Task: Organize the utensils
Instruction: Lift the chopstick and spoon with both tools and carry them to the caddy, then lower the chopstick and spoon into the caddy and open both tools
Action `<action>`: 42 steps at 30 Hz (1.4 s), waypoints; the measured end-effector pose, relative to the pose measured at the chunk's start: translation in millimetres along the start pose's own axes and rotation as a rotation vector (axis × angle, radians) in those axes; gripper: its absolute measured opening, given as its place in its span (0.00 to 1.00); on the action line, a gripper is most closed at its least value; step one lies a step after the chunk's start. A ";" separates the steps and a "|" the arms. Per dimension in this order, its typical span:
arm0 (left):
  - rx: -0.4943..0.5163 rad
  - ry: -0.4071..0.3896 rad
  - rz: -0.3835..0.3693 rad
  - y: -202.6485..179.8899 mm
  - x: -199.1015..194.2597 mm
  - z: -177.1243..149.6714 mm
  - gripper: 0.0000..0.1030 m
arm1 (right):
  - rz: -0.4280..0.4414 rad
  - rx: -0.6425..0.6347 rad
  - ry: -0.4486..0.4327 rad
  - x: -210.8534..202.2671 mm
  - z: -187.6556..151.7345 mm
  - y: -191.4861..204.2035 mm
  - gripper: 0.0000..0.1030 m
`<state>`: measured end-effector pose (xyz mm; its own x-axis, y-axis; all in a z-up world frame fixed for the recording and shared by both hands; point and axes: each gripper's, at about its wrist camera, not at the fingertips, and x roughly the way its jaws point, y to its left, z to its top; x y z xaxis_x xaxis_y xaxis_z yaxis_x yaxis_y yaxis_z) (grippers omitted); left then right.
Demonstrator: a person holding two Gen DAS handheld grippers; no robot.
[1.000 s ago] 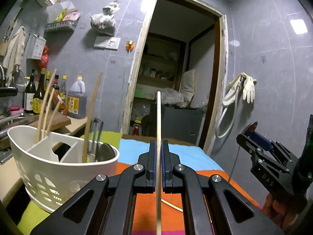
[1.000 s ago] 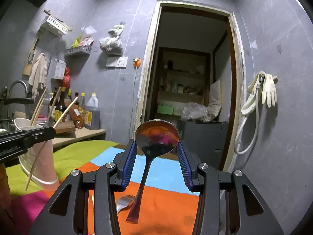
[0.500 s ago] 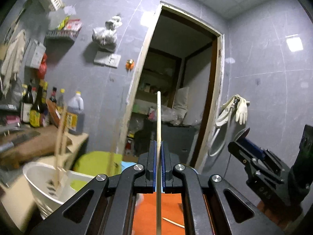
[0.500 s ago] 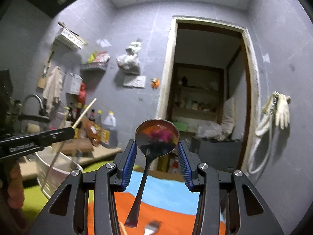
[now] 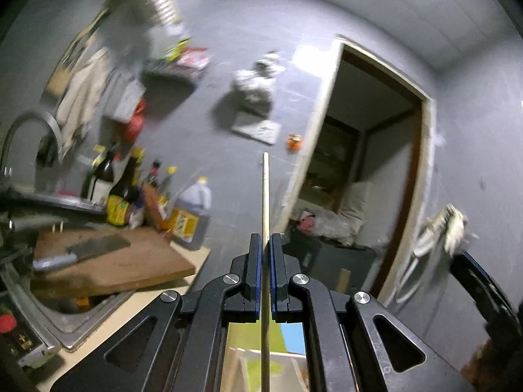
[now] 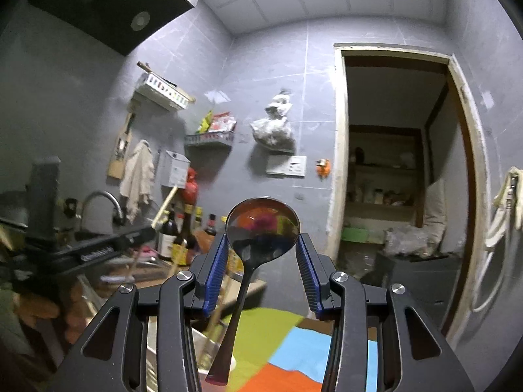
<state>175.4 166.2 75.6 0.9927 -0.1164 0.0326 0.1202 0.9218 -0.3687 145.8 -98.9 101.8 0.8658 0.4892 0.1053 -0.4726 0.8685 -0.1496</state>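
Pinching a slim wooden chopstick [image 5: 265,196], left fingers [image 5: 255,258]; right fingers [image 6: 217,261] clasp a glossy round-bowled spoon [image 6: 261,228].

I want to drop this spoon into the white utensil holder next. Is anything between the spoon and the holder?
Nothing visible blocks it. The spoon, gripped by the right gripper, hangs above the white holder, whose rim shows just below with chopsticks already standing in it.

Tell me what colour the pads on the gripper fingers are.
Blue pads, clearest in the right wrist view, beside the spoon.
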 end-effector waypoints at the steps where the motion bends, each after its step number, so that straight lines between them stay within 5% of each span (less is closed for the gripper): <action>1: -0.019 0.002 0.011 7.3 3.3 1.0 0.03 | 0.009 0.010 0.001 4.4 0.6 2.9 0.39; 17: -0.010 0.047 0.062 23.4 28.4 -22.7 0.03 | 0.046 0.133 0.150 59.4 -32.9 7.4 0.39; 34: 0.026 0.140 0.100 14.2 15.2 -53.0 0.03 | 0.066 0.117 0.285 63.2 -71.0 12.5 0.41; 42: 0.019 0.210 0.061 10.7 10.1 -59.3 0.07 | 0.079 0.140 0.304 55.0 -74.0 9.2 0.49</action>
<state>185.9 152.9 16.8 0.9739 -0.1326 -0.1841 0.0620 0.9362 -0.3461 201.3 -69.9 33.5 0.8251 0.5276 -0.2022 -0.5400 0.8417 -0.0071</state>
